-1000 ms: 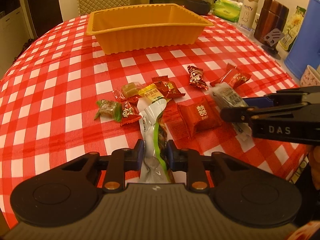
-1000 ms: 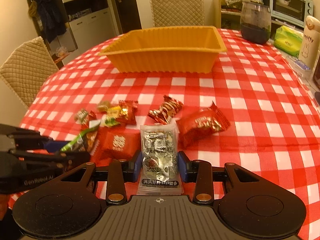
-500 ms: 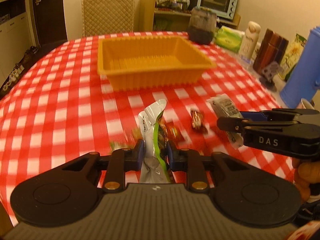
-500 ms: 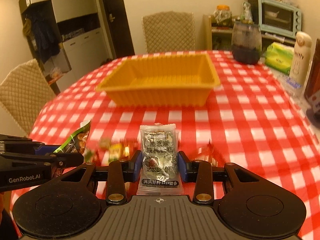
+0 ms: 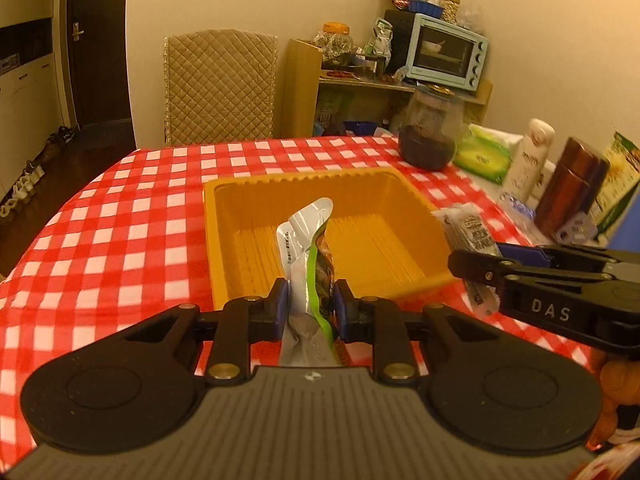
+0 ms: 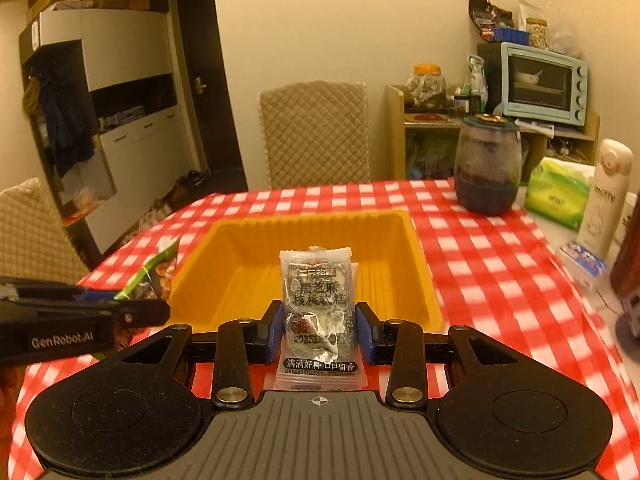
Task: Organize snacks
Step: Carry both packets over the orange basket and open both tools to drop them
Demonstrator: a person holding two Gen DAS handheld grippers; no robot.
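Your left gripper is clamped on the green-striped packet, your right gripper pinches the clear walnut-cake packet by its sides. You hold both upright at the near edge of the empty orange tray on the checked tablecloth, so letting go should drop them inside.

The orange tray looks like ribbed matt plastic. Both snack packets, the green-edged packet and the clear packet, are glossy crinkled film. The bench wears a smooth checked cloth. At twelve o'clock, a chair shows quilted fabric.
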